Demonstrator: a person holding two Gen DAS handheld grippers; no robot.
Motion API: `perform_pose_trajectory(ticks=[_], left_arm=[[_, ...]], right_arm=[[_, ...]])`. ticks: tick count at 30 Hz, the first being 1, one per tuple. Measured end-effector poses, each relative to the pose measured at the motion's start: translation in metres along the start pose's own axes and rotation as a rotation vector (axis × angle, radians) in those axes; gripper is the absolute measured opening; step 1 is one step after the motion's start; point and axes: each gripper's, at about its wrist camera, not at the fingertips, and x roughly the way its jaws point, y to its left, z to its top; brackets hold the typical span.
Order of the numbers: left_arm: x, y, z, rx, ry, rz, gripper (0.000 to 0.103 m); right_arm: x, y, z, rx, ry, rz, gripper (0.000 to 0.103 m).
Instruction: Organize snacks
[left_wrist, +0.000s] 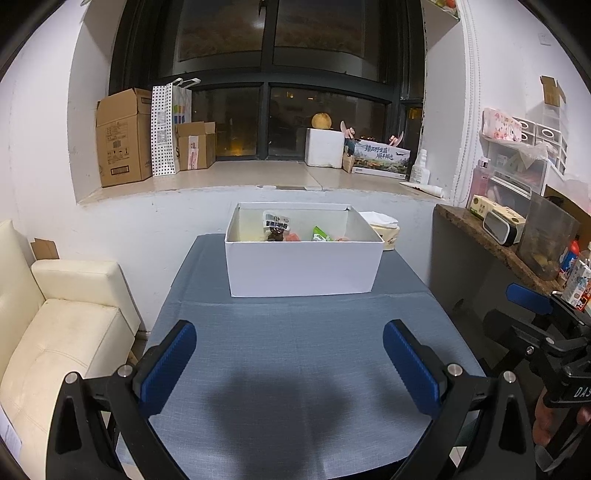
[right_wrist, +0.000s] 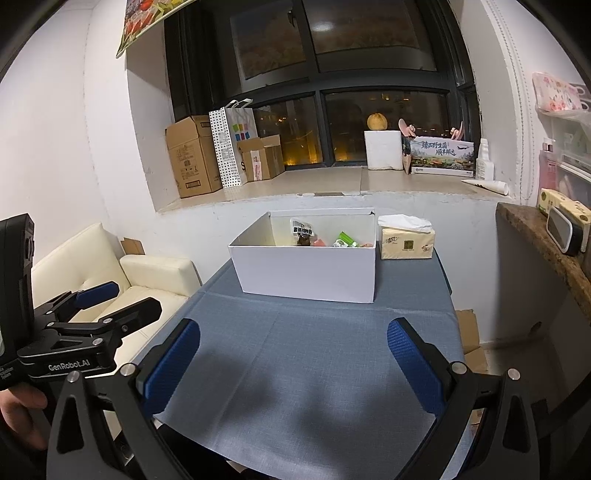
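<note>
A white open box (left_wrist: 303, 267) (right_wrist: 306, 271) stands at the far end of the blue-grey table (left_wrist: 295, 350) (right_wrist: 314, 369). Several snack packets lie inside: a clear pack with a black label (left_wrist: 276, 224) (right_wrist: 302, 229), a green packet (left_wrist: 320, 234) (right_wrist: 345, 239) and a reddish one (left_wrist: 291, 236) (right_wrist: 318, 242). My left gripper (left_wrist: 290, 363) hovers open over the near half of the table, nothing between its blue pads. My right gripper (right_wrist: 293, 363) is likewise open and empty over the table. Each gripper shows at the edge of the other's view.
A tissue pack (right_wrist: 406, 242) (left_wrist: 384, 230) sits right of the box. A cream sofa (left_wrist: 62, 332) (right_wrist: 140, 280) flanks the table's left side. A stone counter (left_wrist: 491, 243) (right_wrist: 543, 243) with bottles and a container runs on the right. Cardboard boxes (left_wrist: 123, 136) line the window sill.
</note>
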Motion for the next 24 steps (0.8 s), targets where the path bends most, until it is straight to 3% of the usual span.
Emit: perform_pose_trajectory(ticks=[24], left_arm=[[-0.0013, -0.0012, 0.0006, 0.003, 0.002, -0.004, 0.103]], right_arm=[[0.0018, -0.0010, -0.0011, 0.004, 0.004, -0.003, 0.103]])
